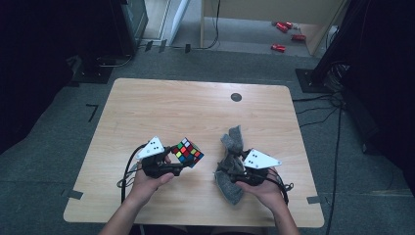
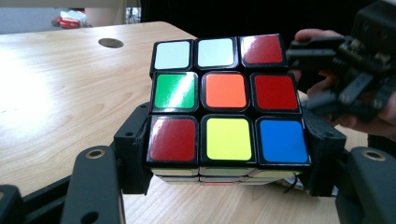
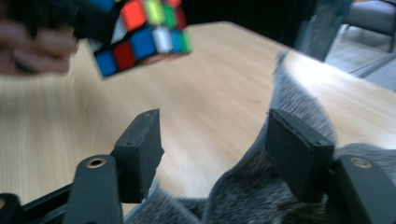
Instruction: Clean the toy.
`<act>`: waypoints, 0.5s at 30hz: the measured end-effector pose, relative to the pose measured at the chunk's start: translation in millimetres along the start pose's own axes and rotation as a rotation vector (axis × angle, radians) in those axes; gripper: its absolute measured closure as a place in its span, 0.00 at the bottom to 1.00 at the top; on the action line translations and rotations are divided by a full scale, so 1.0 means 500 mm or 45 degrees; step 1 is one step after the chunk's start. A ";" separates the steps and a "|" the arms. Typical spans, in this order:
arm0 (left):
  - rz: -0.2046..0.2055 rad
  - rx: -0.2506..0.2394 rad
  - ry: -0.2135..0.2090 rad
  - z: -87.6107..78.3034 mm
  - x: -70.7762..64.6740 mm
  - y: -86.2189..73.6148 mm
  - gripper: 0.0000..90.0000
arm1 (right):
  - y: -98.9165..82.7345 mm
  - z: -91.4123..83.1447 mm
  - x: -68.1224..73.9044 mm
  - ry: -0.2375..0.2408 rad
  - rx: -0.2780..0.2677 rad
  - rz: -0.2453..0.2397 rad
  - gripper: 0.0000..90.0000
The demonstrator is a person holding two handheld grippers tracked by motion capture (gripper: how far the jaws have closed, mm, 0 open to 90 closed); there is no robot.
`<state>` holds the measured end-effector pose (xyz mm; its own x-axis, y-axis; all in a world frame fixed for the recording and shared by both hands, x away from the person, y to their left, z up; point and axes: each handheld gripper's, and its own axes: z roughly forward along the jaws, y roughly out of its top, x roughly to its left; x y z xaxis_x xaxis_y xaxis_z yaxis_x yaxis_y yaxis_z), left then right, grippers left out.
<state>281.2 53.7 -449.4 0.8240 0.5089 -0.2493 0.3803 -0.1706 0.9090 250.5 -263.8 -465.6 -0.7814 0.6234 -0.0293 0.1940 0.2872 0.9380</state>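
Note:
A scrambled colour cube (image 1: 187, 152) (image 2: 224, 102) is held tilted a little above the table, left of centre. My left gripper (image 1: 185, 159) (image 2: 229, 156) is shut on its lowest layer, one black jaw at each side. A crumpled grey cloth (image 1: 232, 143) (image 3: 261, 196) lies on the table to the cube's right. My right gripper (image 1: 230, 172) (image 3: 217, 140) sits low over the cloth's near end, jaws apart; the cloth lies under and beside the right-hand jaw, unpinched. The right gripper view has the cube (image 3: 140, 32) blurred at upper left.
The wooden table (image 1: 195, 107) carries a small dark round disc (image 1: 236, 97) (image 2: 111, 43) near its far edge. Red items (image 1: 286, 34) lie on the floor beyond. Cables run along the floor at the right (image 1: 337, 122). The other hand's gripper (image 2: 355, 79) shows right of the cube.

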 end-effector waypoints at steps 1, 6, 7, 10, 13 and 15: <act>0.002 0.003 0.000 0.001 0.000 -0.001 0.38 | -0.003 0.006 0.005 0.011 0.027 -0.024 0.39; 0.003 0.018 -0.006 0.006 -0.001 -0.003 0.38 | -0.048 0.029 -0.008 0.054 0.229 -0.034 0.39; 0.000 0.020 -0.007 0.007 -0.001 -0.003 0.38 | -0.059 0.031 -0.014 0.049 0.266 -0.043 0.38; 0.008 0.032 -0.008 0.009 -0.002 -0.005 0.38 | -0.080 0.031 -0.029 0.028 0.295 -0.025 0.36; 0.006 0.039 -0.009 0.012 -0.003 -0.006 0.38 | -0.088 0.028 -0.035 0.051 0.309 -0.007 0.32; 0.010 0.046 -0.010 0.015 -0.004 -0.008 0.38 | -0.092 0.027 -0.035 0.048 0.328 -0.025 0.32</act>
<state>281.0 47.0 -455.0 0.8302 0.5006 -0.2452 0.3889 -0.2050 0.8982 263.4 -278.2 -513.1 -0.8071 0.5896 -0.0296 0.3191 0.4778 0.8184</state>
